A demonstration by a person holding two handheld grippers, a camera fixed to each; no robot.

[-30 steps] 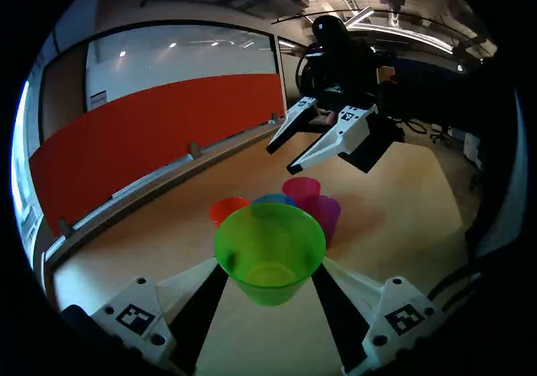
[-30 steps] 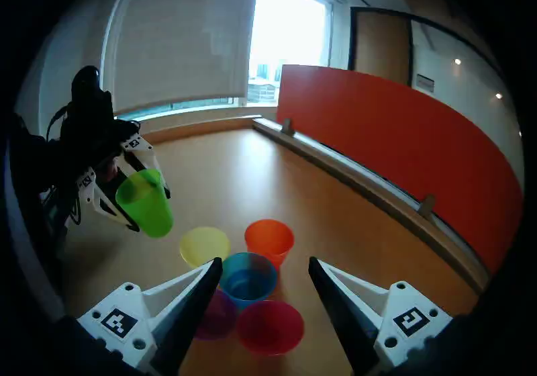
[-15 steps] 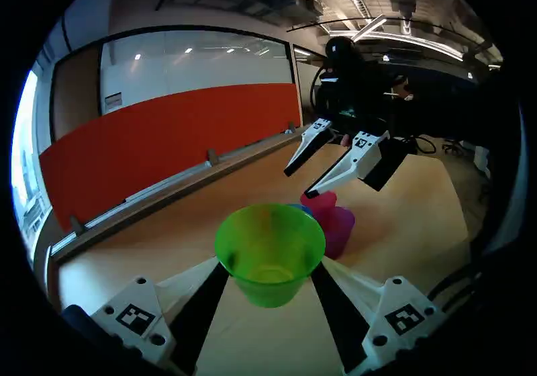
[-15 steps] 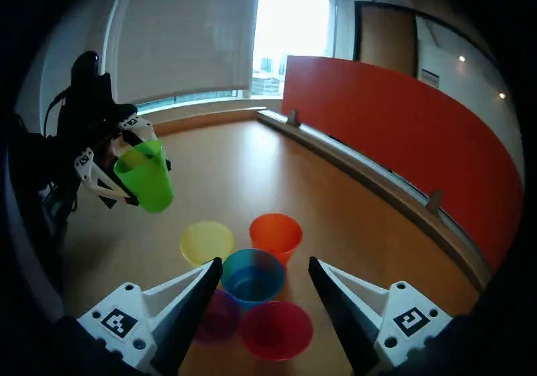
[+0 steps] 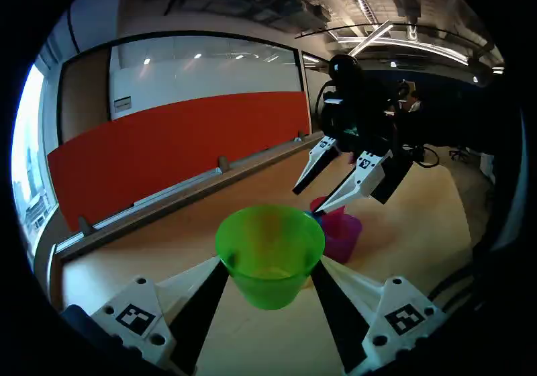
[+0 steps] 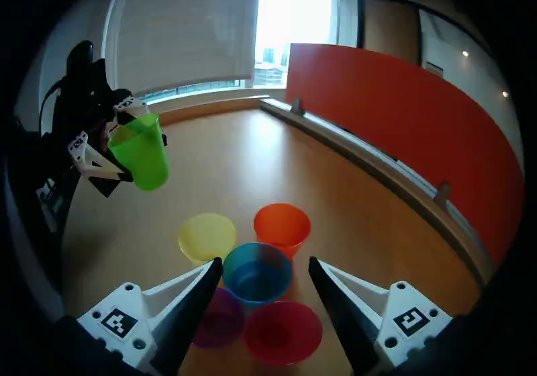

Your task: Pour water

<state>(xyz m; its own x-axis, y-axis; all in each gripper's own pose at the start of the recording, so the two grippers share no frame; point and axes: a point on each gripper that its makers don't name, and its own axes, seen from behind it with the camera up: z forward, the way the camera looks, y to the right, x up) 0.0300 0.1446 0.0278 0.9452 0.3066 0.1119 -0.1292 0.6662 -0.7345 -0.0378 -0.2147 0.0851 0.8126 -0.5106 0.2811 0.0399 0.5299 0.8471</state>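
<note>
Six cups: one translucent green plastic cup [image 5: 270,245] held in the air, and five coloured plastic cups clustered on the light wooden table [image 6: 221,168].
Cluster: a yellow cup [image 6: 207,236], an orange cup [image 6: 282,223], a blue cup [image 6: 257,280], a purple cup [image 6: 218,317] and a red-pink cup [image 6: 282,332], standing tight together.
Left gripper [image 5: 270,272]: closed narrow on the green cup, one finger against each side of its wall. It holds the cup near upright, raised above the table and off to one side of the cluster.
Right gripper [image 6: 263,265]: fingers spread wide and gripping nothing. It hovers over the cluster, with the blue cup seen between the fingers.
Step in hand: the approach before the pour, by my reading. There is no real tilt and nothing is running out.
Next move: bring the green cup's lip over the chosen cup, then tip it slowly. The cups stand so close that a loose aim would likely wet a neighbour.
Water: I cannot tell whether the green cup holds any.
Left gripper view gives: the green cup's open mouth from close up, and the right gripper from the front, above two pinkish cups.
Right gripper view gives: the full layout of all five cups, and the green cup from the side, well clear of the table.
</note>
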